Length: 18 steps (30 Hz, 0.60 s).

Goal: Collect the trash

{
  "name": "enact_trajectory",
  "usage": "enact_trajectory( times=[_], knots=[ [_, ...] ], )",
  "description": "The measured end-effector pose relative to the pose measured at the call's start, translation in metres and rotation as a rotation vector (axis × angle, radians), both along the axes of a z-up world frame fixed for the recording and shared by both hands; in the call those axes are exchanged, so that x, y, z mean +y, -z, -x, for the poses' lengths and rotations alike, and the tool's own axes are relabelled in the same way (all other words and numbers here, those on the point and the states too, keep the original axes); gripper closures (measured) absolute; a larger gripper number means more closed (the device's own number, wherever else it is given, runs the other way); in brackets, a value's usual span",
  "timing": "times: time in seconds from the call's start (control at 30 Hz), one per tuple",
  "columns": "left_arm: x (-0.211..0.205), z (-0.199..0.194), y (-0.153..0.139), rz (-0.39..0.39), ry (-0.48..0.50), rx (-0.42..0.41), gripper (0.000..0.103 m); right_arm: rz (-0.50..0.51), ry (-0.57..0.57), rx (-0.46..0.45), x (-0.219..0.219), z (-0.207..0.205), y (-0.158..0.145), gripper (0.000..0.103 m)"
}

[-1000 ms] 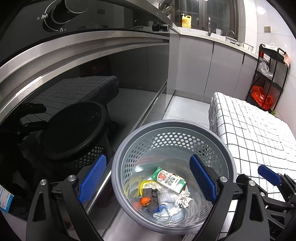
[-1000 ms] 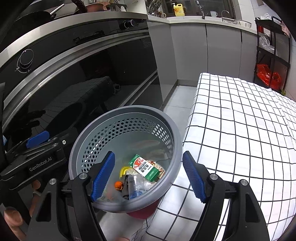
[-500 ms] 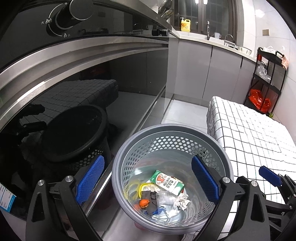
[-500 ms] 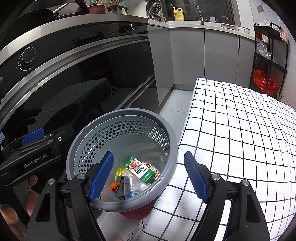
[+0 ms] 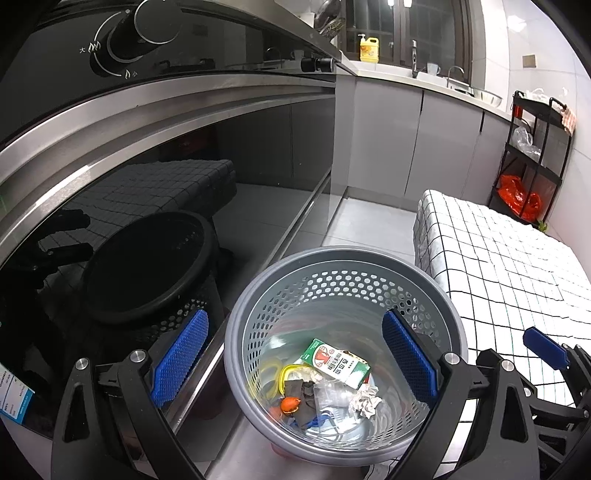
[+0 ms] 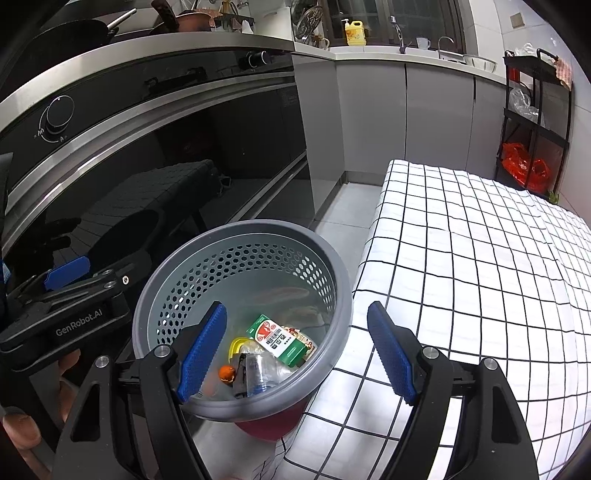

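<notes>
A grey perforated waste basket [image 5: 236, 343] [image 6: 343, 295] stands on the floor between the oven front and the checked table. Inside lie a green and white carton [image 5: 334, 363] [image 6: 282, 341], a crumpled paper ball [image 5: 365, 400], an orange scrap [image 5: 288, 404] [image 6: 226, 373], yellow bands and clear plastic. My left gripper [image 5: 295, 356] hangs open above the basket, its blue pads bare. My right gripper [image 6: 295, 347] is open too, over the basket's right rim, with nothing between its fingers. The left gripper's body [image 6: 66, 314] shows at the left of the right wrist view, with a person's fingers under it.
A dark glossy oven front [image 5: 147, 206] with a knob [image 5: 147, 29] fills the left. A table with a white black-checked cloth [image 6: 480, 277] stands right of the basket. Grey cabinets [image 5: 406, 140], a black rack [image 6: 535, 122] with a red bag [image 6: 524, 166] stand farther back.
Both views have drifted back slightly, so the basket sits a little lower and farther in the frames. Both grippers stay open and empty.
</notes>
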State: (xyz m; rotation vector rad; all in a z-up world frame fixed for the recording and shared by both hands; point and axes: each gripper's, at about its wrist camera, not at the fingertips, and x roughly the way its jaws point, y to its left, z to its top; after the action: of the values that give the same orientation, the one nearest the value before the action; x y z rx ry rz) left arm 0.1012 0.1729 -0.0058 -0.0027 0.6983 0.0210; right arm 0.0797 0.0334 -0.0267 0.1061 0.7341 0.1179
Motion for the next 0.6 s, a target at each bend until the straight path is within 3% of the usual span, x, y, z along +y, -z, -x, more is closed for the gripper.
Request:
enact_trajectory(
  times=[0.6],
  knots=[
    [0.0040, 0.0000, -0.0011, 0.005, -0.025, -0.003, 0.010, 0.006, -0.007, -0.007, -0.0001, 0.0004, -0.0011, 0.028]
  ],
)
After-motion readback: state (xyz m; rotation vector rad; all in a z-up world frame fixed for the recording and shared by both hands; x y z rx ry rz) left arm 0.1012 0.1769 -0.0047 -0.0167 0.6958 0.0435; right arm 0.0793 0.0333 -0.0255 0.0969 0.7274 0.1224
